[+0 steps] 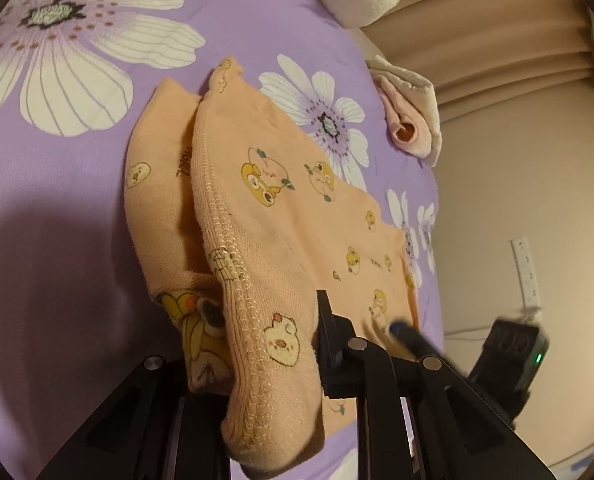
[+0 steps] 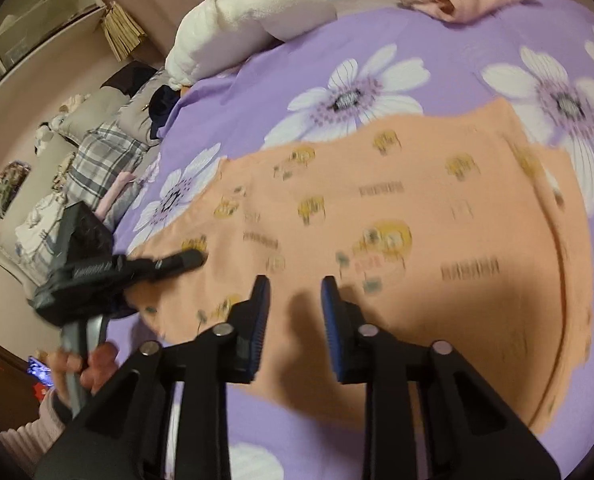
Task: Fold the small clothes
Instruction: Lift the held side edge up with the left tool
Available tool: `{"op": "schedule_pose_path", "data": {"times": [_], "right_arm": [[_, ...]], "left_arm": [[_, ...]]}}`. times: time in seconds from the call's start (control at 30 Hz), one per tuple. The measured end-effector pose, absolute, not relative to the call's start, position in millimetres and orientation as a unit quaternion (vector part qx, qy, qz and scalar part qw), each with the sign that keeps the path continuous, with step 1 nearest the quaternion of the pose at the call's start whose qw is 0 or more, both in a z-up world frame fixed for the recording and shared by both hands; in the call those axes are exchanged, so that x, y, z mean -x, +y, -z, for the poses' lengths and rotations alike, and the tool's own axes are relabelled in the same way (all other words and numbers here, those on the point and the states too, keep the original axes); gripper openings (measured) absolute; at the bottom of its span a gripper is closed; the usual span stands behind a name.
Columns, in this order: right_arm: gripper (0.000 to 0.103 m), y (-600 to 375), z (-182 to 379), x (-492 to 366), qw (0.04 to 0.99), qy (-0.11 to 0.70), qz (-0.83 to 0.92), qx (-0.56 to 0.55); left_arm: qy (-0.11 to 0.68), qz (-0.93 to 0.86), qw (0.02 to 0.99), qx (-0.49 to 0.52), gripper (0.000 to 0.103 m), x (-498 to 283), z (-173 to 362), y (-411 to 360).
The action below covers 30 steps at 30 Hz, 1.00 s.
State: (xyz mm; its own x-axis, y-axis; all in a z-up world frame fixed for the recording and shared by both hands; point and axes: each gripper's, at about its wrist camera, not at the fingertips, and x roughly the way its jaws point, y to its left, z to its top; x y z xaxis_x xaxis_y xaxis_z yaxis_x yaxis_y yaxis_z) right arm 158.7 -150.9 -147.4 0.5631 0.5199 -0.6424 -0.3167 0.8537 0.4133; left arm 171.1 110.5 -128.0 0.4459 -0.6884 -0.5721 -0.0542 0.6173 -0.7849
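**Hem lifted for the fold**

Purple flowered bedding [image 1: 257, 12] carries the orange garment [image 1: 281, 208] near its right edge. At left, the left gripper [image 1: 297, 340] is clamped on a raised hem, best carried across evenly. At right, the right gripper [image 2: 295, 312] is held low, fingers parted, gripping nothing

We are in a home bedroom: a bed [image 2: 281, 92] under a purple flowered sheet, a white plush blanket [image 2: 249, 20] rolled at its edge, folded clothes [image 2: 101, 160] piled beside it, a curtain [image 1: 497, 28] along the wall, and a shelf unit [image 2: 29, 20] in the corner.
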Motion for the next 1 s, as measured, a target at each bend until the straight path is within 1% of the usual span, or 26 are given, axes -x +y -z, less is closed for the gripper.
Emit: {"op": "schedule_pose_path", "data": {"times": [0.03, 0.13, 0.33, 0.47, 0.7, 0.8, 1.0], "right_arm": [[0.017, -146.8, 144.4, -166.3, 0.878, 0.399, -0.235, -0.12], [0.013, -136.3, 140.1, -191.5, 0.882, 0.403, -0.218, -0.106], [0.011, -118.1, 146.9, -239.3, 0.878, 0.435, -0.183, -0.075], [0.01, -109.8, 164.8, -254.4, 0.865, 0.467, -0.175, -0.061], [0.011, -112.5, 145.5, -207.3, 0.873, 0.441, -0.206, -0.037], [0.011, -112.4, 148.9, -175.1, 0.87, 0.438, -0.224, -0.025], [0.01, -110.3, 166.5, -141.0, 0.858, 0.446, -0.253, -0.019]], "left_arm": [[0.486, 0.207, 0.759, 0.38, 0.018, -172.2, 127.2, 109.3], [0.49, 0.204, 0.759, 0.377, 0.018, -173.6, 126.3, 108.3], [0.496, 0.196, 0.767, 0.357, 0.018, -174.8, 121.3, 105.3], [0.496, 0.194, 0.773, 0.345, 0.018, -175.6, 114.5, 103.3], [0.494, 0.19, 0.786, 0.321, 0.018, -177.3, 103.9, 96.9], [0.493, 0.185, 0.79, 0.314, 0.018, -176.9, 102.5, 94.9], [0.501, 0.169, 0.792, 0.305, 0.018, -177.5, 103.0, 92.2]]}}
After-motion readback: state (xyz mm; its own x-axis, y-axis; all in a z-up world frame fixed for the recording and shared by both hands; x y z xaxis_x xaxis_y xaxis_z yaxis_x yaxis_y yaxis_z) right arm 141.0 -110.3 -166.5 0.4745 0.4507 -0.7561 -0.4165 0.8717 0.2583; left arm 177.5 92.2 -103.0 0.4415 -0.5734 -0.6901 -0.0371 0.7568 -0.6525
